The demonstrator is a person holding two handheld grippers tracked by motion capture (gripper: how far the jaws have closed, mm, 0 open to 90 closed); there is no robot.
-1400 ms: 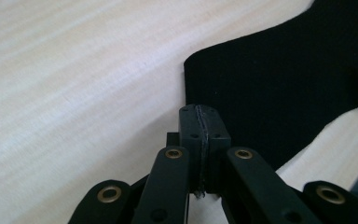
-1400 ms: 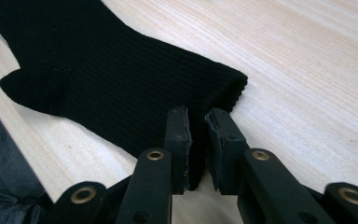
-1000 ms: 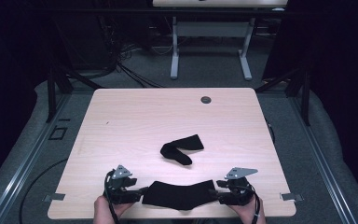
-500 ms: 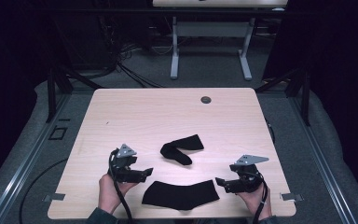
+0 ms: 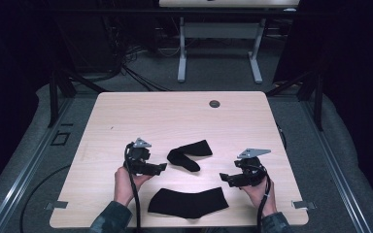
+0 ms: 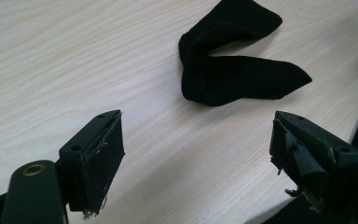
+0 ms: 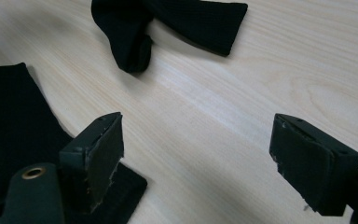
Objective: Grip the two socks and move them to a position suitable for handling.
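Two black socks lie on the light wood table [image 5: 141, 116]. A bent, crumpled sock [image 5: 189, 154] [image 6: 235, 70] [image 7: 168, 23] sits mid-table. A flattened sock [image 5: 188, 203] [image 7: 14, 130] lies near the front edge. My left gripper [image 5: 162, 168] [image 6: 196, 158] stands open just left of the crumpled sock, its jaws wide apart over bare wood. My right gripper [image 5: 223, 177] [image 7: 196, 163] is open too, to the right of both socks, with the flat sock's end under its left jaw in the right gripper view. Neither holds anything.
A small round grommet [image 5: 214, 103] sits near the table's far edge. Beyond the table a white desk frame [image 5: 218, 53] stands on grey floor among cables. Bare wood spreads across the table's far half.
Both grippers have let go of the flat sock and lifted away from the front edge. The left moved up toward the crumpled sock; the right moved up and out to the right.
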